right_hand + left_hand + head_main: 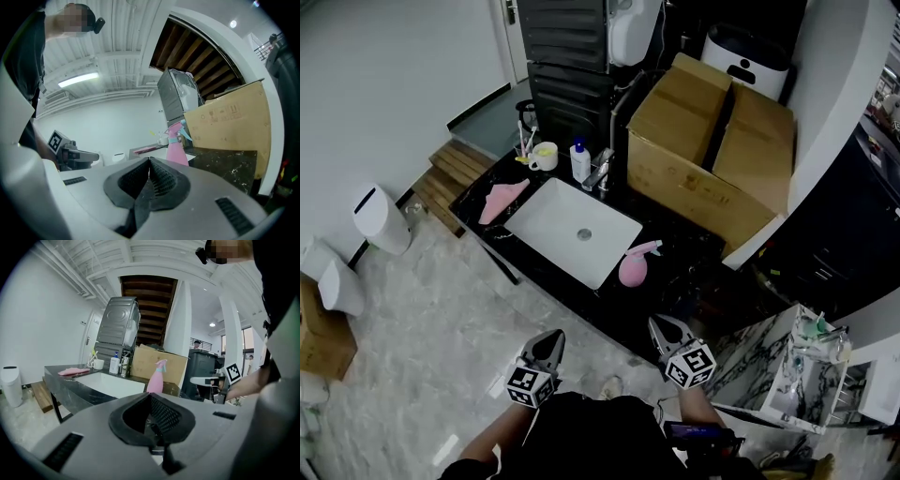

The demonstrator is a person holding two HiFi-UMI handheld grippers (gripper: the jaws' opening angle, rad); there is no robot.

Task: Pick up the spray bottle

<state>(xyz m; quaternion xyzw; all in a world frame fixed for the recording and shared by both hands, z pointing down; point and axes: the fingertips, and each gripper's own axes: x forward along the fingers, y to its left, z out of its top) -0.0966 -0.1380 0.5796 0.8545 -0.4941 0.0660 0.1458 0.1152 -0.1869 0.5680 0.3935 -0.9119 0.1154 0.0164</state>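
The pink spray bottle with a pale blue trigger stands upright on the black counter, just right of the white sink. It shows ahead in the left gripper view and in the right gripper view. Both grippers hang low in front of the counter, well short of the bottle. My left gripper has its pads together with nothing in them. My right gripper is shut and empty too, a little to the right of the bottle.
A large open cardboard box fills the counter's right end behind the bottle. A faucet, a soap bottle, a mug and a pink cloth ring the sink. A white bin stands at the left, a marble rack at the right.
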